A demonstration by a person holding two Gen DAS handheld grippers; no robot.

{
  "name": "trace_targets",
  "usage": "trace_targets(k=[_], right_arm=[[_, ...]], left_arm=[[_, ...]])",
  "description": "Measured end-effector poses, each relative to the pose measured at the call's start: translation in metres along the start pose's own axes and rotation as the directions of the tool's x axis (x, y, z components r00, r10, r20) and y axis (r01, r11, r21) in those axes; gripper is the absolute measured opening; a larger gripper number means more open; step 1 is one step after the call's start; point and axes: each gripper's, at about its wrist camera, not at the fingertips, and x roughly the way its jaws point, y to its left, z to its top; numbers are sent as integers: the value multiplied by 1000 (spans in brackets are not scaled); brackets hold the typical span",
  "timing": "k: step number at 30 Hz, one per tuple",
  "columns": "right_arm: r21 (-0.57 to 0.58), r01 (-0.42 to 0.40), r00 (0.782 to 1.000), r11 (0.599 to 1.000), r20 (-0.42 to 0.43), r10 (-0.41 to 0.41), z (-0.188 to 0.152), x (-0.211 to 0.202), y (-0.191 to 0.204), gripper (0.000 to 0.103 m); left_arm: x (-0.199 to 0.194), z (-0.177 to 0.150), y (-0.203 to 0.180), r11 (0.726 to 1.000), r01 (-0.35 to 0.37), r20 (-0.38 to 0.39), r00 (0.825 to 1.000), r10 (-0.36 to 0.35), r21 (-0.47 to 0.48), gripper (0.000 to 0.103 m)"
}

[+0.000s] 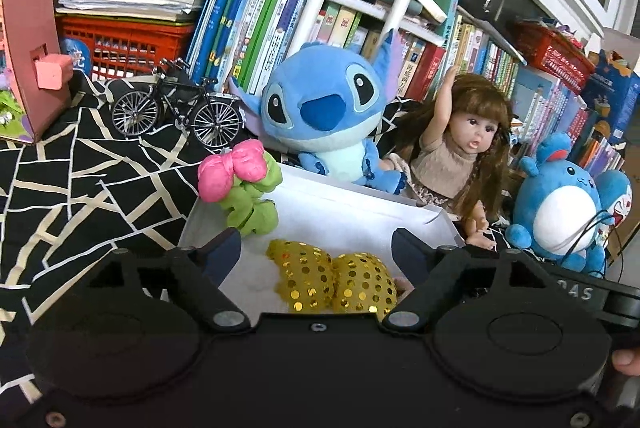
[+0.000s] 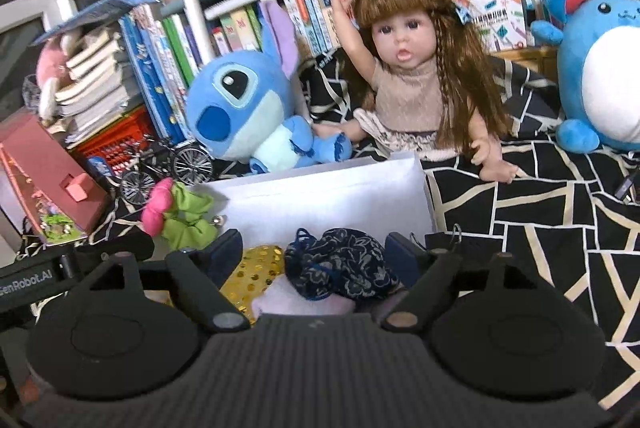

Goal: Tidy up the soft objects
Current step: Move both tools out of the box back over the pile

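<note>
left gripper (image 1: 318, 250) fingers spread wide above gold sequin pouch (image 1: 332, 278), right gripper (image 2: 316, 254) fingers wide, clear of navy floral pouch (image 2: 340, 264)

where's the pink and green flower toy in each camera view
Left wrist: the pink and green flower toy is left of centre, at the white box's far-left corner.
Right wrist: the flower toy sits lower left, at the box's left end.
Shared landmark: the blue plush just behind the box.

"enRobot.AI" on the black bar (image 2: 28, 284), "DAS" on the black housing (image 1: 576, 292)
</note>
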Motion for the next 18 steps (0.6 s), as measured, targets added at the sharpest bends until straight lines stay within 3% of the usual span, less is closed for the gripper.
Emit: trace_targets(k=[11, 18], right_arm=[[-80, -67, 994, 995, 86, 74, -18, -53, 12, 101], [-144, -81, 987, 986, 127, 100, -35, -81, 20, 103]], left_arm=[[-44, -17, -6, 998, 25, 55, 998, -28, 66, 93], [-70, -33, -12, 991, 44, 84, 995, -55, 128, 97]])
